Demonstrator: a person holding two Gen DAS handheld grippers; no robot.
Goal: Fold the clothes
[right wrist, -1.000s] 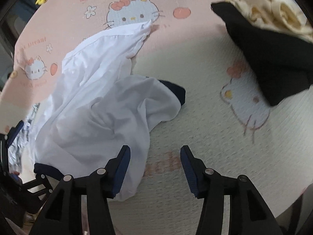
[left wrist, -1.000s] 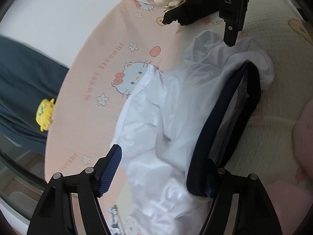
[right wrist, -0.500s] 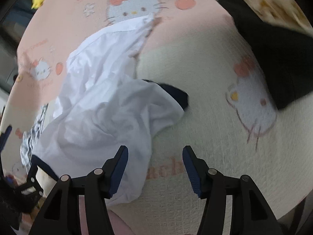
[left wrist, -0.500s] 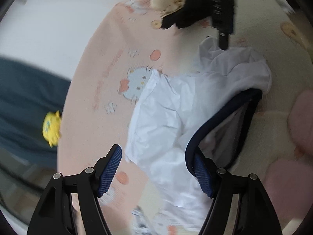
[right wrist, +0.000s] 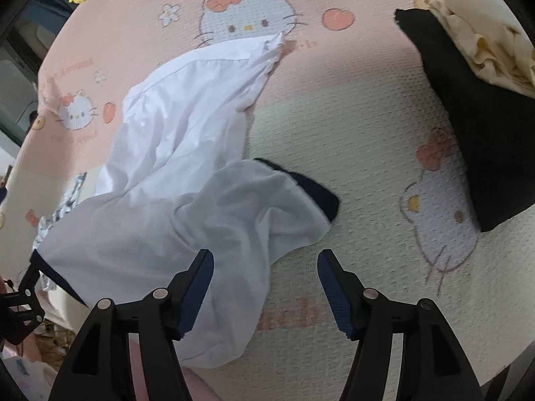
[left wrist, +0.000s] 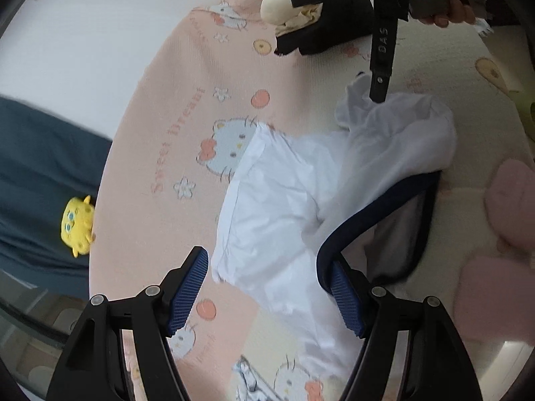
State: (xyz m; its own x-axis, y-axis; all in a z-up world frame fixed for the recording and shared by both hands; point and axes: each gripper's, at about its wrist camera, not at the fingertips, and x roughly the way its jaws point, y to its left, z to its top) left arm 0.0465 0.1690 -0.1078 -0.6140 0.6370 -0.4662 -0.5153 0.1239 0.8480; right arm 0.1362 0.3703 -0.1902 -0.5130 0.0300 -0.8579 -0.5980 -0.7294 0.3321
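Below, both claws gape over a white garment on the cartoon-cat blanket.

Left gripper: jaws spread wide, blue pads facing each other, nothing clamped between them. Right gripper: jaws likewise spread, nothing gripped. A hand holds the right gripper's handle.

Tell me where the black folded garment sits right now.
In the right wrist view the black folded garment lies at the right edge of the pink cartoon-cat blanket, under a cream cloth, apart from the crumpled white garment to its left.
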